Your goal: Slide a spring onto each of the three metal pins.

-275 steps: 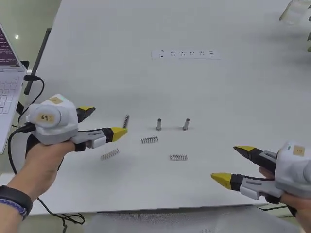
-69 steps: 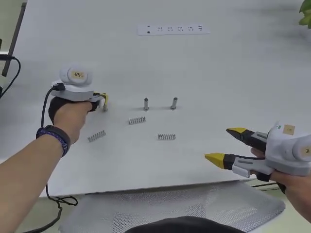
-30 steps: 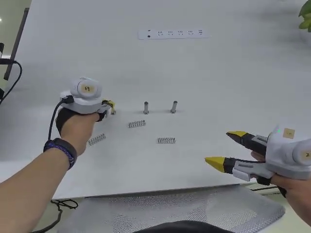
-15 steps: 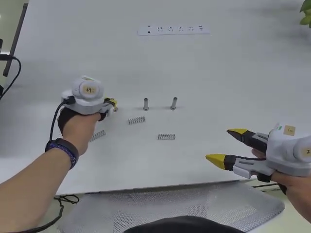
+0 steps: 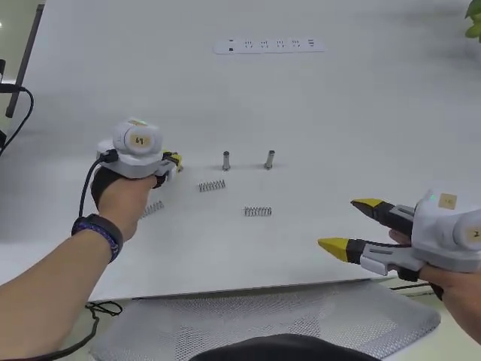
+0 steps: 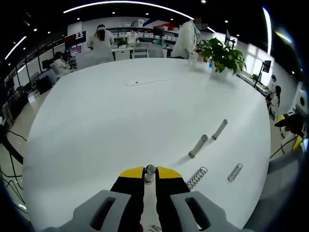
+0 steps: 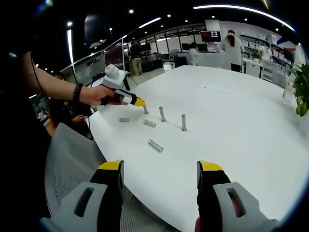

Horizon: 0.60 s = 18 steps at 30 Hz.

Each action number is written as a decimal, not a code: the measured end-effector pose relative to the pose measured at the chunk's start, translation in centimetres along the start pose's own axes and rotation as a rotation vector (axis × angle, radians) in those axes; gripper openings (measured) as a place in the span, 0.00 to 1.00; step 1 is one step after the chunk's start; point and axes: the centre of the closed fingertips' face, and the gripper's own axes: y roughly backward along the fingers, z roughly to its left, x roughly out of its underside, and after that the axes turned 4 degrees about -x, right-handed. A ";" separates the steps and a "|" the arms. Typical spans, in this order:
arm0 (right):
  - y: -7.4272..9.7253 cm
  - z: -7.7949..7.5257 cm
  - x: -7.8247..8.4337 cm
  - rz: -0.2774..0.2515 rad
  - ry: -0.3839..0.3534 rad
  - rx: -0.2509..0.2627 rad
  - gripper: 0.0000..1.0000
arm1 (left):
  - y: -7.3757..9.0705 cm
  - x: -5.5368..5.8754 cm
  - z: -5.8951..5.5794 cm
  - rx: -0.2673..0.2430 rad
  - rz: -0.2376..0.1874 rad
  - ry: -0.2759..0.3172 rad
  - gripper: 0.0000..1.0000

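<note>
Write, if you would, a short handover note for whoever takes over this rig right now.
Left tongs: shut on the leftmost pin, which is upright on the table.
Right tongs: open, holding nothing, over the table's near edge.
Other two pins: upright and bare.
Three springs: lying loose in front of the pins.
Done: no spring is on a pin yet.
Left: all three springs.

Three springs (image 5: pixel 213 186) lie before the pins (image 5: pixel 226 160) (power strip (image 5: pixel 269 47) behind).
</note>
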 end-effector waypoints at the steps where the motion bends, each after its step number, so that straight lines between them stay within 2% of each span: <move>1: 0.0 0.0 0.0 0.000 0.000 0.000 0.60 | 0.0 0.0 -0.1 0.001 0.000 0.001 0.00; 18: 0.0 0.2 -0.1 0.004 0.000 -0.001 0.59 | 0.1 0.2 -0.2 0.003 0.006 0.000 0.00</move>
